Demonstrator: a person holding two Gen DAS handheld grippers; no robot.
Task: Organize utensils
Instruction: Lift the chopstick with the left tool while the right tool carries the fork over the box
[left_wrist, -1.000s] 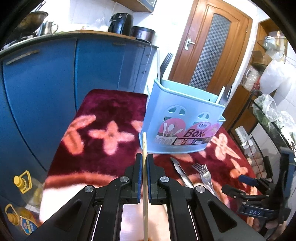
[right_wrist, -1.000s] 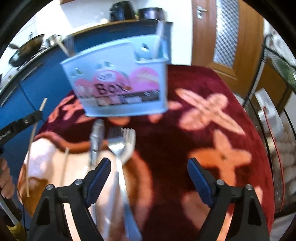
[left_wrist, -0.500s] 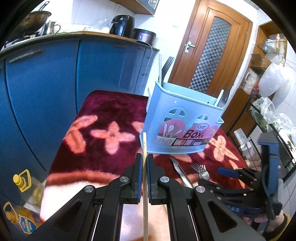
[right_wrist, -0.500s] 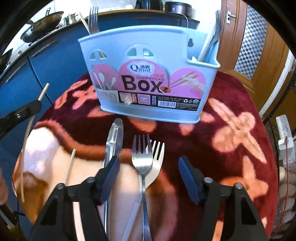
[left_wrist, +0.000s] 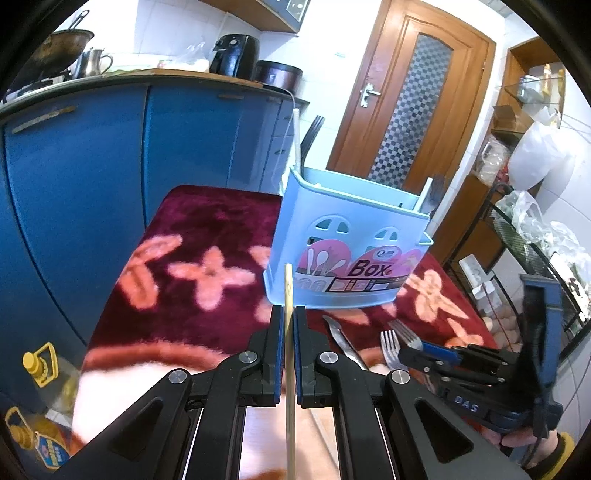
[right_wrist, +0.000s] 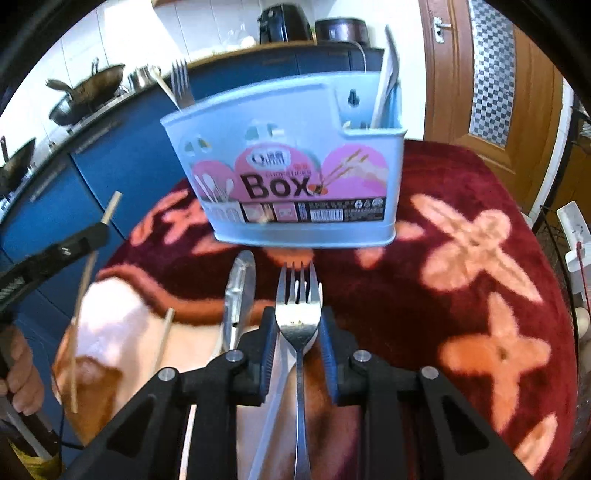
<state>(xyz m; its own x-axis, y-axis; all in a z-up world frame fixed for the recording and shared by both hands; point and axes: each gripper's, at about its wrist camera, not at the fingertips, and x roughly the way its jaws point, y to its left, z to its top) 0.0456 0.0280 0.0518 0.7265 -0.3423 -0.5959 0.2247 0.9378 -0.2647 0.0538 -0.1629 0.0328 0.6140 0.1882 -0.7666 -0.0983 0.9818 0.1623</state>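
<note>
Fork (right_wrist: 297, 314), steel, lies on the red flowered cloth (right_wrist: 461, 295) just in front of the blue utensil box (right_wrist: 295, 173), its prongs toward the box and a second fork (right_wrist: 275, 391) partly under it. The right gripper (right_wrist: 295, 347) straddles the fork's neck; its jaws have just been closing, and the blue pads stand close on either side of the fork, though contact cannot be confirmed. A knife (right_wrist: 238, 299) lies just beside, to the left, and a loose chopstick (right_wrist: 162, 345) beyond it. The left gripper (left_wrist: 290, 354) is closed on another chopstick (left_wrist: 288, 332), held apart from the box. Probable faults: the pads closing on the smooth, narrow neck may let the fork pivot or slip, and the stacked lower fork may be dragged or lifted along.
</note>
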